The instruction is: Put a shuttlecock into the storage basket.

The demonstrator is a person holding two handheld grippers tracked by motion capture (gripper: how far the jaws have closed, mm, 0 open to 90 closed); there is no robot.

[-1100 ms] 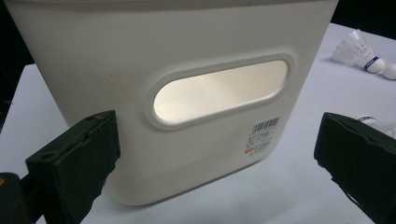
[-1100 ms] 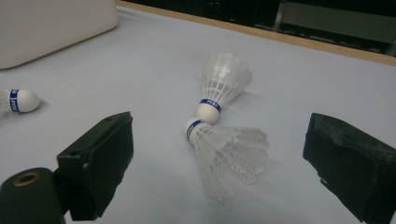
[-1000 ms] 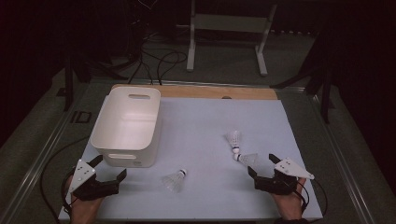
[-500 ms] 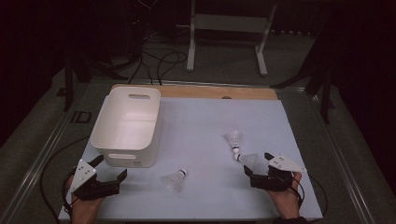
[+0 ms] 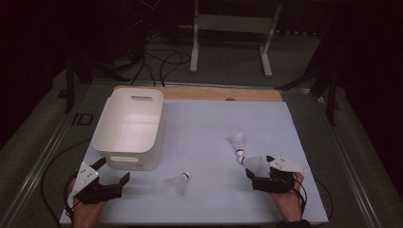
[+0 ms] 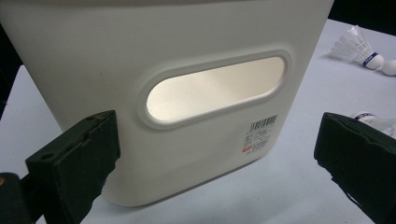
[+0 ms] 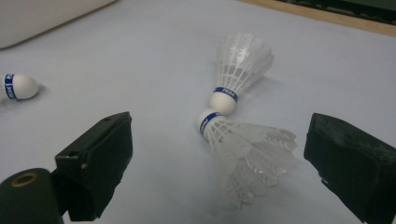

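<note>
Three white shuttlecocks lie on the pale mat. One (image 5: 178,183) rests in front of the white bin (image 5: 128,126), near the middle. Two others lie cork to cork at the right: the far one (image 5: 237,141) (image 7: 243,63) and the near one (image 5: 252,163) (image 7: 247,156). My right gripper (image 5: 259,166) (image 7: 222,137) is open, its jaws on either side of the near shuttlecock's feathers without touching them. My left gripper (image 5: 114,169) (image 6: 217,135) is open and empty, facing the bin's near wall (image 6: 187,56) with its handle slot.
A wooden strip (image 5: 199,93) edges the mat's far side. Beyond the table stand a white metal frame (image 5: 233,28) and loose cables on the floor. The mat's front edge runs just behind both hands.
My right gripper has slid a little left and forward, bringing its jaws around the near shuttlecock. The left gripper and all the shuttlecocks have stayed put.
</note>
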